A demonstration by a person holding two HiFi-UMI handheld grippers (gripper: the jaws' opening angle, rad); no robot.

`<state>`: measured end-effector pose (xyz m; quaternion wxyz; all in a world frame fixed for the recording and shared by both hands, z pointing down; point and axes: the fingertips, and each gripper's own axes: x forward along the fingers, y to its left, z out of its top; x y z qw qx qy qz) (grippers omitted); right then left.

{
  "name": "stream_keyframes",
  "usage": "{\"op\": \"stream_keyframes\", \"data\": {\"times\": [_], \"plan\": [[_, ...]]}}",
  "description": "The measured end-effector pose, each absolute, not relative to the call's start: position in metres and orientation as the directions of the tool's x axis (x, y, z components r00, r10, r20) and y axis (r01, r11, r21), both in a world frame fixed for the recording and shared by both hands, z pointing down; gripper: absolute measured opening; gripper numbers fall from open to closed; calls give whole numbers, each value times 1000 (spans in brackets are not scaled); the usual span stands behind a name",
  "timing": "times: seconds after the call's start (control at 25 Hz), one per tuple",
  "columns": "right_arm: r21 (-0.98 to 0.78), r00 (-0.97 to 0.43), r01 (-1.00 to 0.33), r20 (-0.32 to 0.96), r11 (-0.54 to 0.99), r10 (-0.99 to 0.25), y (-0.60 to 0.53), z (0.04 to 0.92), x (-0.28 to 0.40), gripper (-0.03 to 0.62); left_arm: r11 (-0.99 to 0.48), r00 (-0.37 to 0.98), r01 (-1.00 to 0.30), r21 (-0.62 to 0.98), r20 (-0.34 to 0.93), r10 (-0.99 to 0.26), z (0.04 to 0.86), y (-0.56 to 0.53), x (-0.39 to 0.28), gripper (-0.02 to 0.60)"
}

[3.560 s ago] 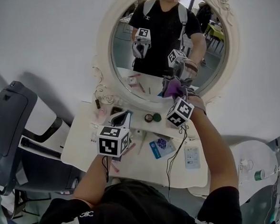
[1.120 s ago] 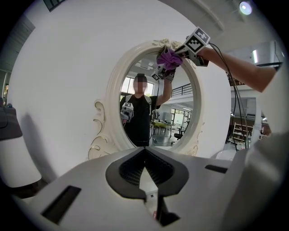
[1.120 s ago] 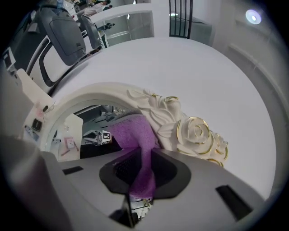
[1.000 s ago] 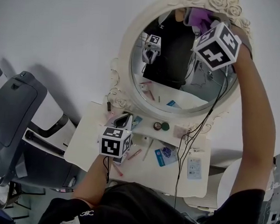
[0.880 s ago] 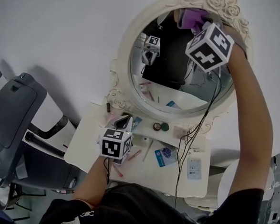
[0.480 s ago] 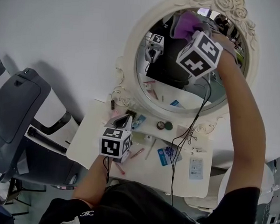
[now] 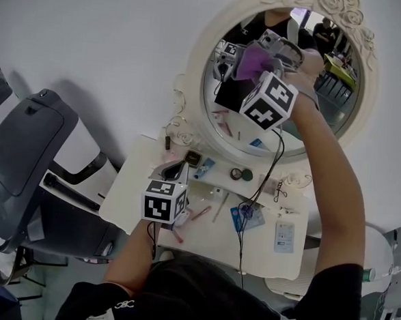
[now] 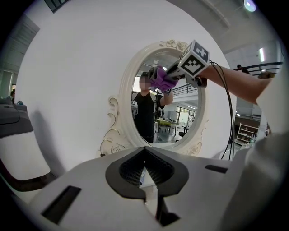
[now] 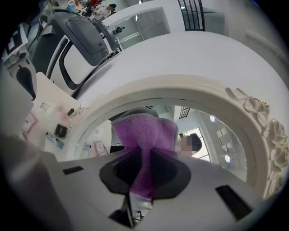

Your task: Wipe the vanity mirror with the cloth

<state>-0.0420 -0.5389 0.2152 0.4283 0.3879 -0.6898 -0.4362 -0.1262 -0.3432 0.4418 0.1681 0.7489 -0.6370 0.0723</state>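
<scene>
Cloth clamped in right gripper jaws against mirror; left gripper jaws together.

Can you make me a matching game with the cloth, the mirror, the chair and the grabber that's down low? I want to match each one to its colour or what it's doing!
Things:
1. cloth
2. mirror frame
3. left gripper
4. chair

Clues:
A. white, with curly carved flowers
B. grey, standing left of the table
C. purple, pinched in the right gripper up at the mirror glass
D. low over the table, jaws together

Right pairs: 1-C, 2-A, 3-D, 4-B.
</scene>
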Motion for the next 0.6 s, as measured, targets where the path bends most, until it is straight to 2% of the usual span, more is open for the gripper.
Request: {"op": "stream_keyframes", "data": {"times": [0.6], "plan": [[855, -299, -139, 444, 499, -845, -540, 356, -34, 64, -97, 150, -982, 164, 354, -923, 453, -324, -139, 6]]}}
